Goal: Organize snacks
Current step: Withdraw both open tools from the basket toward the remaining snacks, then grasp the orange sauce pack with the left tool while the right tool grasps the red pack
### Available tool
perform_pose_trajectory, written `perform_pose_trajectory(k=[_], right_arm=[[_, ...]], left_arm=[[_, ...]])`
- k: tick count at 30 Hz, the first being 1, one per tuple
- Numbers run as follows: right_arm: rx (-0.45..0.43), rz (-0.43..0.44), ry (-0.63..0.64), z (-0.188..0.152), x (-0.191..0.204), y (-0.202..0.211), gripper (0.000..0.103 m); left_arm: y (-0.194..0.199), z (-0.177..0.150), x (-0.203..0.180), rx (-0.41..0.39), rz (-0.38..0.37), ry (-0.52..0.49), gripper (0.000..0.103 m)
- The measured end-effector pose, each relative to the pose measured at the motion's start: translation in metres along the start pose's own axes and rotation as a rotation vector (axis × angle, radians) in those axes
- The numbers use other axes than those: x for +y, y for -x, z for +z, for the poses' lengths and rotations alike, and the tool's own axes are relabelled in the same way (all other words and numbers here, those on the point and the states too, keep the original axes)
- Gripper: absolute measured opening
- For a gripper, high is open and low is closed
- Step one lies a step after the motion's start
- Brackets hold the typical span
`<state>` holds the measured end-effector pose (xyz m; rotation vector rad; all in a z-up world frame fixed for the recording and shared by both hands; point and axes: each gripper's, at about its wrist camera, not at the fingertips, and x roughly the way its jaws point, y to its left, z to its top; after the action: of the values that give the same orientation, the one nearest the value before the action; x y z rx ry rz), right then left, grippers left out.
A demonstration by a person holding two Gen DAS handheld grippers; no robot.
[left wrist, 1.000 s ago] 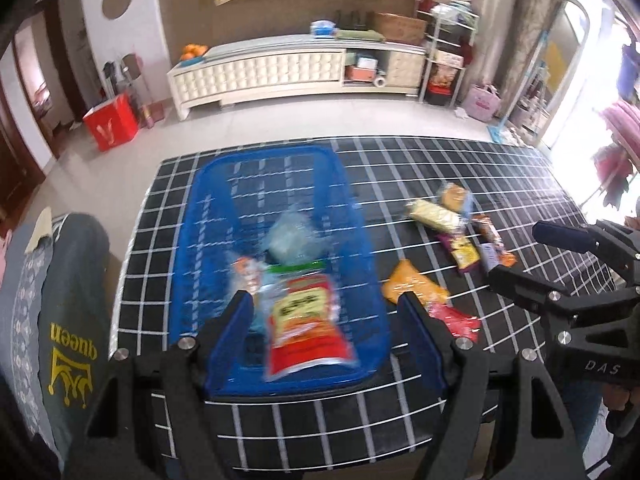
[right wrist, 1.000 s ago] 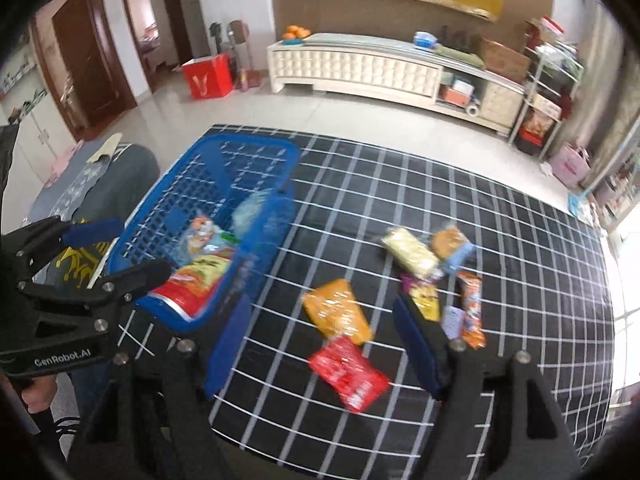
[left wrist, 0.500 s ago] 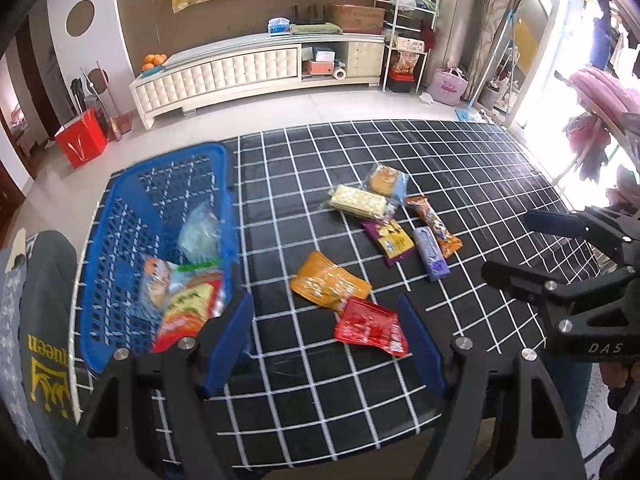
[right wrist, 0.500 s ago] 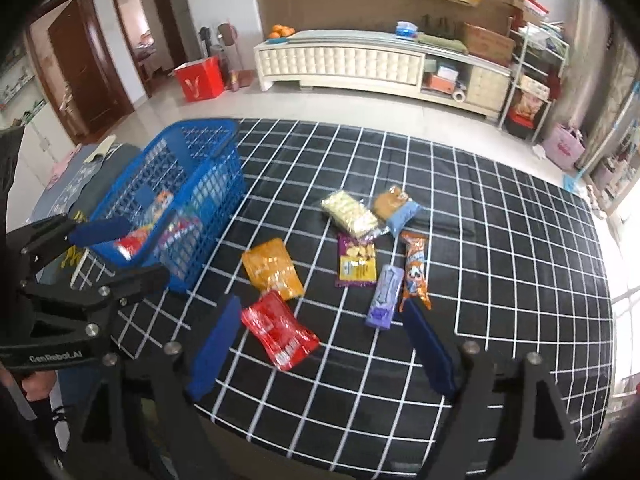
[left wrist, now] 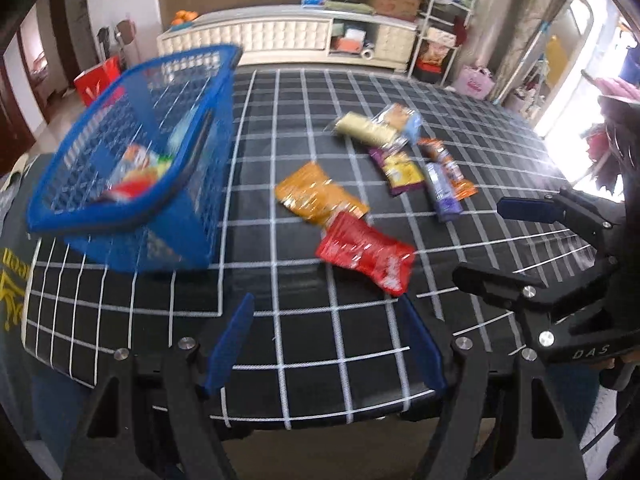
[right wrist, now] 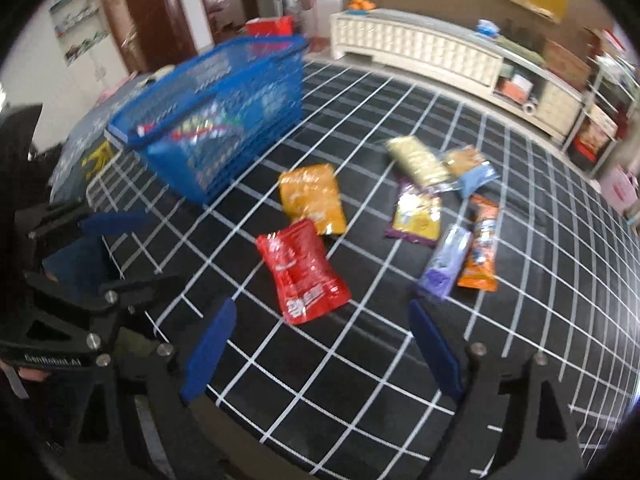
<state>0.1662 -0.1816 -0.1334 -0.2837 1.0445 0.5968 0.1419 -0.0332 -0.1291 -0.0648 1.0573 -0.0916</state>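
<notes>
A blue mesh basket [left wrist: 132, 224] [right wrist: 224, 120] stands at the left of the black grid-cloth table [left wrist: 320, 320] and holds several snack packets. Loose on the cloth lie a red packet [left wrist: 364, 256] [right wrist: 302, 270], an orange packet [left wrist: 318, 196] [right wrist: 314, 198], a purple-yellow packet [left wrist: 398, 172] [right wrist: 416, 214], a lilac bar [left wrist: 440, 192] [right wrist: 446, 262], an orange bar [right wrist: 482, 244] and two pale packets [right wrist: 416, 158] behind. My left gripper [left wrist: 326, 340] [right wrist: 96, 240] is open and empty near the front edge. My right gripper [right wrist: 320, 344] [left wrist: 500, 244] is open, just short of the red packet.
A grey cloth with yellow print [left wrist: 12, 280] hangs at the table's left end. Beyond the table are a white sideboard [left wrist: 280, 40], a red bag on the floor [left wrist: 100, 80] and a shelf rack [left wrist: 440, 32]. The table's front edge runs right under both grippers.
The left gripper has swung right from above the basket to the loose packets. Both grippers have dropped lower, close to the cloth. Both stay open and empty.
</notes>
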Motion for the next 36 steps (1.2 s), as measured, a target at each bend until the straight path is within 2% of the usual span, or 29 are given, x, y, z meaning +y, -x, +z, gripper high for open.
perform_pose_trajectory(k=[5,14,19,20,24,30,36], right_arm=[[0.054,0.03,0.025,0.002,0.004,-0.032,0.091],[0.102,0.063,0.093,0.021,0.021,-0.084,0.091],[0.121,0.088,0.103,0.022,0.02,-0.097,0.09],[0.118,0.088,0.113,0.021,0.02,-0.097,0.087],[0.11,0.077,0.126,0.018,0.018,-0.098,0.062],[0.079,0.07,0.158,0.009,0.014,-0.09,0.035],[0.044,0.067,0.091,-0.006,-0.001,-0.073,0.032]], left_arm=[[-0.018,-0.012,0.016,0.041,-0.005,0.041,0.072],[-0.042,-0.01,0.036,0.082,0.008,0.094,0.072],[-0.053,-0.01,0.042,0.107,0.013,0.104,0.072],[-0.056,-0.01,0.043,0.117,0.011,0.111,0.072],[-0.061,-0.01,0.044,0.132,-0.002,0.12,0.072],[-0.061,-0.005,0.034,0.134,0.002,0.122,0.072],[-0.054,0.001,0.022,0.126,0.008,0.108,0.072]])
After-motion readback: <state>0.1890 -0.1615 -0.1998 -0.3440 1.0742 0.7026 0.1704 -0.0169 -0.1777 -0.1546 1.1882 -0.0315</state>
